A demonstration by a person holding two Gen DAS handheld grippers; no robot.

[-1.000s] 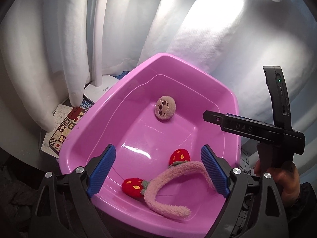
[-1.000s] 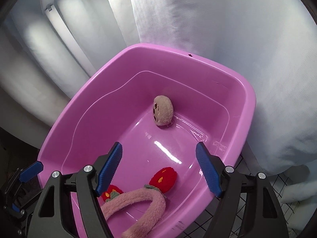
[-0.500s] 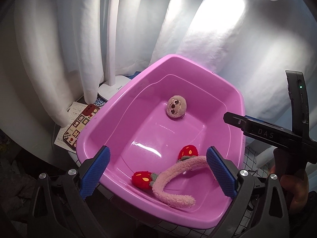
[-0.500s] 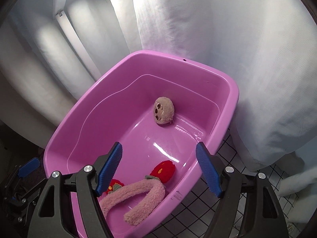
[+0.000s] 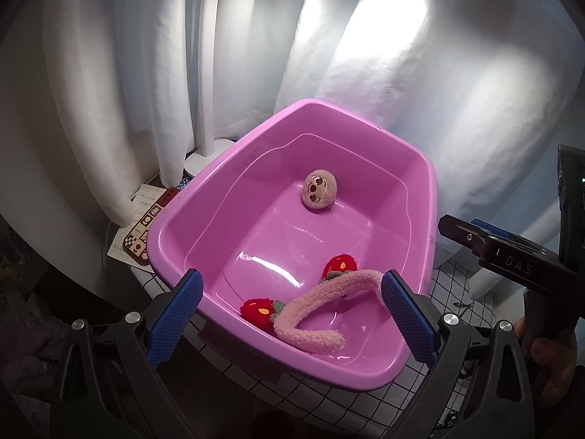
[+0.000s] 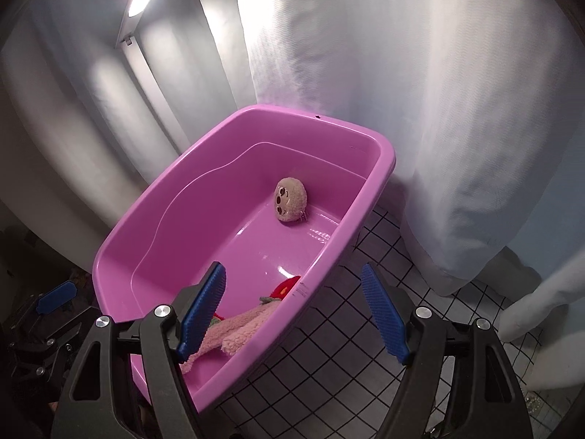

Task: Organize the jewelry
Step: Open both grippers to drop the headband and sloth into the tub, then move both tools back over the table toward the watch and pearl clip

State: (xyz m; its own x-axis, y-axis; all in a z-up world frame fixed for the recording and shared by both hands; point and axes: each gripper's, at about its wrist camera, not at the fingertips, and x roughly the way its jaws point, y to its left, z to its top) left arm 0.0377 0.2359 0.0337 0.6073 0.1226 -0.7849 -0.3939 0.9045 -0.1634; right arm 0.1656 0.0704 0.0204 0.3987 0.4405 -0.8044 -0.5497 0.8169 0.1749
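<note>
Two things lie in the tub point(image 5: 204, 197), the biggest piece on this gridded table point(image 6: 329, 358), and both my grippers hang empty over its near end. The pink tub sits against the white curtain point(image 5: 438, 109), with a lamp point(image 5: 206, 73) to its left. The plush headband point(image 5: 310, 314), with its two red strawberries, lies on the tub floor at the near end; the small round plush point(image 5: 320, 191) with a face rests at the far end, well apart from it. My left gripper point(image 5: 290, 318) has just been opening and now stands wide, nothing between the pads, the headband below and beyond them. My right gripper point(image 6: 292, 311) is parted too, straddling the tub's near right rim without touching it, holding nothing. I judge the headband drop is done and I am between pieces. No further piece shows in either view, so the next move calls for finding one outside the tub.
</note>
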